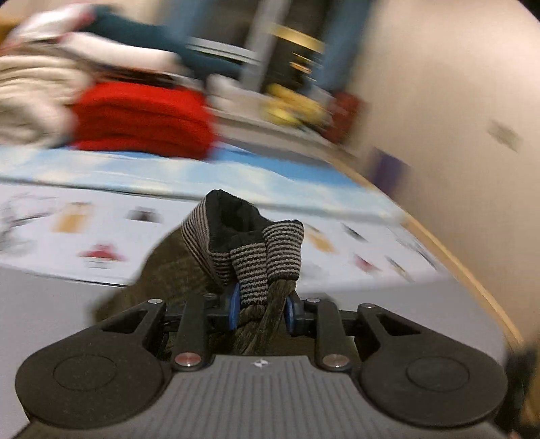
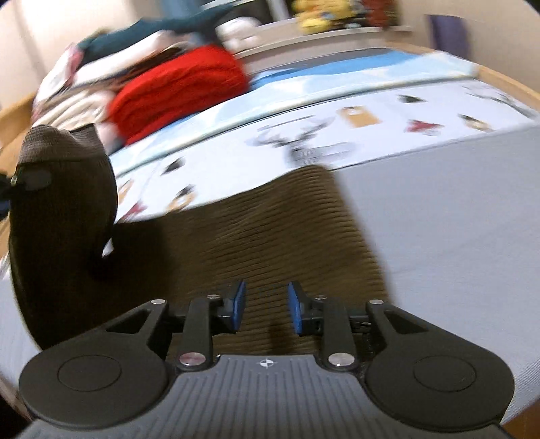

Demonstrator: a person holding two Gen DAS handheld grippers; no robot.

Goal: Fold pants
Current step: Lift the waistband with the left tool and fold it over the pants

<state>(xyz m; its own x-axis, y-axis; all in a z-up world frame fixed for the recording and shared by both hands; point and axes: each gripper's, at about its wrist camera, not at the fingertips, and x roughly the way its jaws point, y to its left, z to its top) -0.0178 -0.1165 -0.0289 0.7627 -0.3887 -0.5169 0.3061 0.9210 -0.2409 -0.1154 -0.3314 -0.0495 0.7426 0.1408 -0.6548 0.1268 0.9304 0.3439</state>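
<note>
The left gripper (image 1: 261,309) pinches the pants (image 1: 256,250) at their striped cuff, above the bed (image 1: 50,304). The right gripper (image 2: 266,310) hangs over the fabric, fingers (image 2: 238,304) slightly apart, gripping nothing.

Home bedroom, likely child's room. Bed (image 2: 455,236) with grey sheet lies under and ahead of jaws. Beyond jaws, white cover with cartoon prints (image 2: 354,135), then blue-and-white cloth band (image 2: 337,77). Pile of folded clothes (image 1: 44,91) far ahead to left, red knit piece (image 1: 141,118) at its front, teal garment (image 2: 152,30) on top. Wooden bed frame edge (image 1: 472,270) to right of jaws, plain beige wall (image 1: 455,84) behind it. Shelf with soft toys, one yellow (image 2: 317,17), far ahead. All blurred, small details unclear.
</note>
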